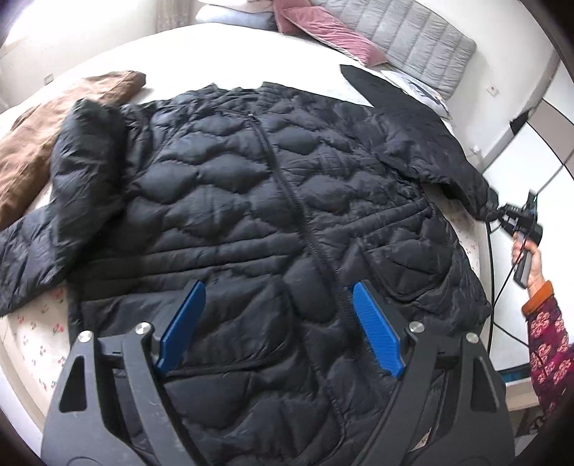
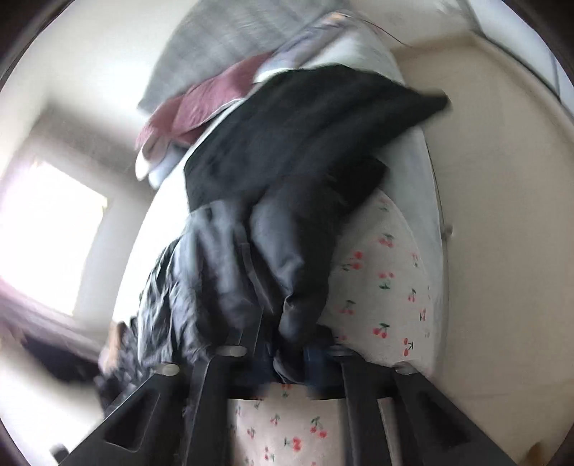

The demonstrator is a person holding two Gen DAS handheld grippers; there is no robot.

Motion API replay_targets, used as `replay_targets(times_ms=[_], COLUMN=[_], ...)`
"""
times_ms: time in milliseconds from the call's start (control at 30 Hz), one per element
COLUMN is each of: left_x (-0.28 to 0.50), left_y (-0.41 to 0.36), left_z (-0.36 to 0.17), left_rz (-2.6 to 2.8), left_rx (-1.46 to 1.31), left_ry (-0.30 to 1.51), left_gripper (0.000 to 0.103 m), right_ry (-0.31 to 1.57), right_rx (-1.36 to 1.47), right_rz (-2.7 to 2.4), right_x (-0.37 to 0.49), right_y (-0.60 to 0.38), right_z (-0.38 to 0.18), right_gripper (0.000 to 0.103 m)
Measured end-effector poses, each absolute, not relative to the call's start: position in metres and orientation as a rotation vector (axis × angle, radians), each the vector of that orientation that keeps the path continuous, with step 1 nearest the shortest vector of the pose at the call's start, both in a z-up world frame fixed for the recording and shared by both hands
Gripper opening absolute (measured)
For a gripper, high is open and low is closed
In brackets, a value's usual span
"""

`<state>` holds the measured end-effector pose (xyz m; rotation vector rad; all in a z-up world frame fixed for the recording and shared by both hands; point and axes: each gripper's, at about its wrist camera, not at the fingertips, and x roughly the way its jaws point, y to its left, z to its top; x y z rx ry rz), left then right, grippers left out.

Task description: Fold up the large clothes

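two grippers: left gripper (image 1: pixel 276 326) spread above jacket (image 1: pixel 251 186), right gripper (image 2: pixel 287 344) pinching sleeve cuff (image 2: pixel 297 322)

One black quilted jacket (image 1: pixel 272 200) fills the middle of the left wrist view. One brown garment (image 1: pixel 53 122) lies at the upper left, and one flat black garment (image 1: pixel 369 86) at the upper right. Along the top edge are one pink pillow (image 1: pixel 323 32) and one grey quilted cushion (image 1: pixel 405 39). Two grippers show: one (image 1: pixel 278 322) at the bottom, one (image 1: pixel 502 215) at the right edge.
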<state>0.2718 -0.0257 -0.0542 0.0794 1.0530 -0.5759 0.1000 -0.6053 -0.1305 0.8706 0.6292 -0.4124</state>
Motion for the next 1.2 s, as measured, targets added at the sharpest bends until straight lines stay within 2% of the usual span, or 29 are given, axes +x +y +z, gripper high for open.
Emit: replay_targets(times_ms=[233, 300, 400, 500, 533, 600, 667, 833, 1033, 1200], left_x=[0.273, 0.273, 0.272, 0.273, 0.274, 0.276, 0.279, 0.287, 0.294, 0.315], left_y=[-0.032, -0.029, -0.023, -0.012, -0.004, 0.011, 0.030, 0.089, 0.188, 0.264], left_z=[-0.074, -0.082, -0.089, -0.090, -0.086, -0.078, -0.070, -0.057, -0.057, -0.075], left_rz=[-0.577, -0.576, -0.560, -0.530, -0.511, -0.479, -0.440, -0.313, -0.098, 0.056], left_rx=[0.102, 0.080, 0.063, 0.054, 0.055, 0.060, 0.068, 0.041, -0.062, -0.136], left_ry=[1.082, 1.101, 1.112, 1.106, 1.095, 1.069, 1.043, 1.001, 0.954, 0.966], left_gripper=[0.085, 0.085, 0.085, 0.085, 0.085, 0.085, 0.085, 0.085, 0.085, 0.085], right_ry=[0.508, 0.523, 0.591, 0.703, 0.764, 0.910, 0.971, 0.880, 0.756, 0.727], right_rx=[0.447, 0.345, 0.192, 0.119, 0.106, 0.096, 0.106, 0.128, 0.259, 0.355], right_rz=[-0.557, -0.613, -0.718, -0.850, -0.903, -1.018, -1.067, -0.996, -0.748, -0.569], right_x=[0.123, 0.142, 0.182, 0.215, 0.223, 0.235, 0.235, 0.218, 0.201, 0.197], right_y=[-0.590, -0.592, -0.600, -0.617, -0.623, -0.632, -0.631, -0.598, -0.541, -0.502], right_z=[0.000, 0.020, 0.021, -0.007, -0.021, -0.054, -0.072, -0.058, -0.014, -0.002], right_gripper=[0.007, 0.007, 0.007, 0.008, 0.015, 0.023, 0.029, 0.063, 0.073, 0.074])
